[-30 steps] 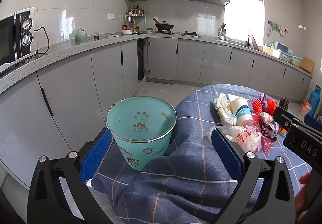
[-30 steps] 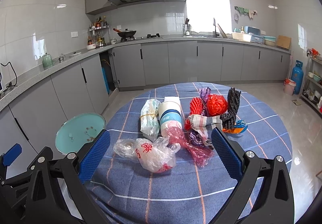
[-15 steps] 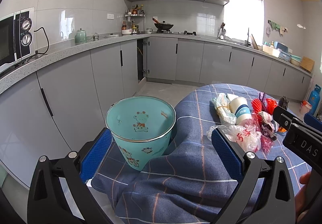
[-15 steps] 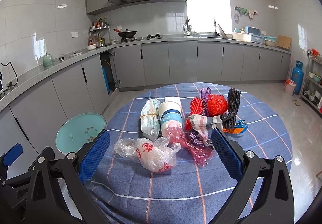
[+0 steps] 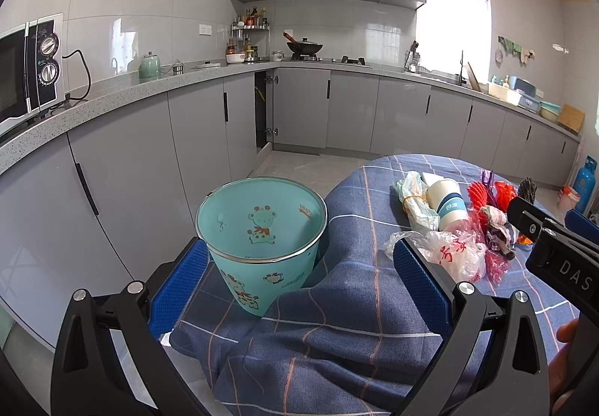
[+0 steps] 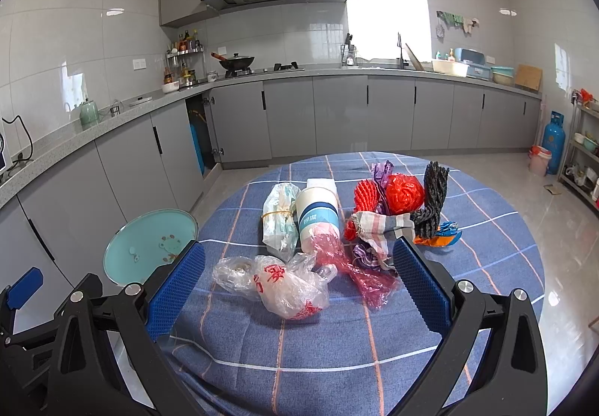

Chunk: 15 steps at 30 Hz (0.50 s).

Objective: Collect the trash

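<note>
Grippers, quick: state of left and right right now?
Left gripper: open, holding nothing, facing the bin.
Right gripper: open, holding nothing, facing the trash pile.

Bright and sharp throughout, lit by daylight from the blown-out window plus ceiling spots. Glare on the wall tiles. Strong fisheye bending, black vignetted corners.

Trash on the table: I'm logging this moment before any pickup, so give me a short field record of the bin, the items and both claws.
bin: teal bin, upright beside the table, nothing visible inside
table: round, blue plaid cloth
nearest trash: clear bag with red print
other trash: paper cup on its side, red mesh, black netting
left claw: open, facing the bin
right claw: open, holding nothing
</note>
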Each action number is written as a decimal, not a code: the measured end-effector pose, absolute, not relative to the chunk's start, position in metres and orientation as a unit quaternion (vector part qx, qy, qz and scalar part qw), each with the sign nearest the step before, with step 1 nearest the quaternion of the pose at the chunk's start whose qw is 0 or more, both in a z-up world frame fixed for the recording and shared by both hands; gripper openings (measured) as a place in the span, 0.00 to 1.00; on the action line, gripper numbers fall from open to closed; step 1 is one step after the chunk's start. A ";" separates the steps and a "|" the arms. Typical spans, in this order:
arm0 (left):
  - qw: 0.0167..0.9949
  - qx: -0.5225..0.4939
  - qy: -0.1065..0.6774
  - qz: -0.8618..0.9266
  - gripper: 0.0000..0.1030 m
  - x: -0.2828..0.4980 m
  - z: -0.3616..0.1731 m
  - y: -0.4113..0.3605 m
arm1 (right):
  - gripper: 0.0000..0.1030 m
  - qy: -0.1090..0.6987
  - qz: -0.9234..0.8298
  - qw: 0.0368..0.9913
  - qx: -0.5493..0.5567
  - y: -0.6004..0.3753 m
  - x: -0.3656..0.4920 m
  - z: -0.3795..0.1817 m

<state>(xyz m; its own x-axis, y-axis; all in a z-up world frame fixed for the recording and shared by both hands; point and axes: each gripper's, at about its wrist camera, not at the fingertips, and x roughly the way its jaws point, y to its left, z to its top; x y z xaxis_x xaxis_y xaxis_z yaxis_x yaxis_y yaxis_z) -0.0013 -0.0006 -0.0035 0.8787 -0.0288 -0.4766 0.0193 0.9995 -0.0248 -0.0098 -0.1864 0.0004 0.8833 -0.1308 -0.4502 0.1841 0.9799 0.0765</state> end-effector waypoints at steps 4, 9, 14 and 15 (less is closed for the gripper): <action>0.969 -0.009 0.247 -0.012 0.95 -0.001 -0.005 -0.001 | 0.96 0.229 -0.081 0.968 0.059 -0.185 -0.011 0.001; 0.968 -0.010 0.250 -0.013 0.95 -0.001 -0.006 -0.002 | 0.96 0.229 -0.081 0.968 0.060 -0.185 -0.011 0.000; 0.968 -0.011 0.251 -0.013 0.95 -0.002 -0.007 -0.001 | 0.96 0.229 -0.081 0.968 0.060 -0.186 -0.010 0.000; 0.968 -0.011 0.251 -0.013 0.95 -0.001 -0.007 -0.001 | 0.96 0.230 -0.080 0.968 0.060 -0.185 -0.011 0.000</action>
